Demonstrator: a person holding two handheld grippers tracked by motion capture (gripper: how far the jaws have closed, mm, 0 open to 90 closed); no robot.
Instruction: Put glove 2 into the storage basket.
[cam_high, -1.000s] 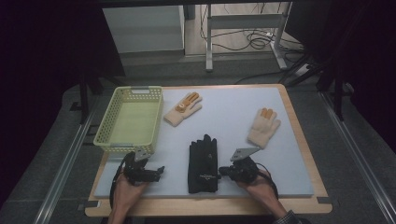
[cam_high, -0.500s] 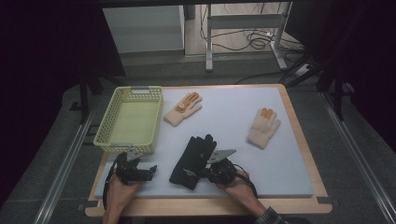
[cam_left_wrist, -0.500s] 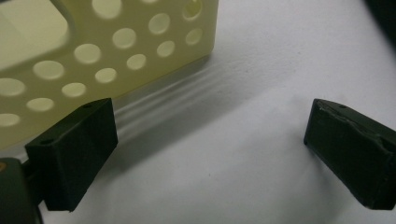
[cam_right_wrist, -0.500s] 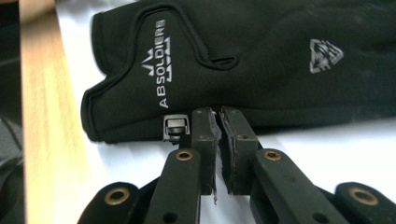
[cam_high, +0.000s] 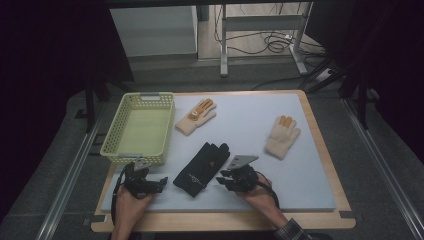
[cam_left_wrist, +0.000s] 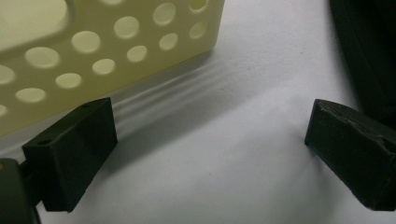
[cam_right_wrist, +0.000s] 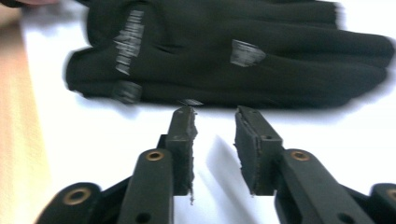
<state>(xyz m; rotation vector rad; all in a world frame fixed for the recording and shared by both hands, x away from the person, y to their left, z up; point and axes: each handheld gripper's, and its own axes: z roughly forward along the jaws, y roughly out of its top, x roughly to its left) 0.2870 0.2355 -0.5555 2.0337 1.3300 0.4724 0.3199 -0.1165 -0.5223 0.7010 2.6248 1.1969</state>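
both forearms come in from six o'clock. the left gripper (cam_high: 161, 183) points toward three o'clock, jaws spread wide, nothing between them. the right gripper (cam_high: 220, 179) points toward nine o'clock; its jaws have just been opening, a narrow empty gap.

Black glove (cam_high: 202, 169), near front edge of mat: pale printed marks on back, one long strip toward cuff, small patch toward fingers; too small in high view to read. Same marks in right gripper view (cam_right_wrist: 224, 56): blurred grey-white lettering strip and square logo patch, illegible. No other text, label, number or sign readable anywhere
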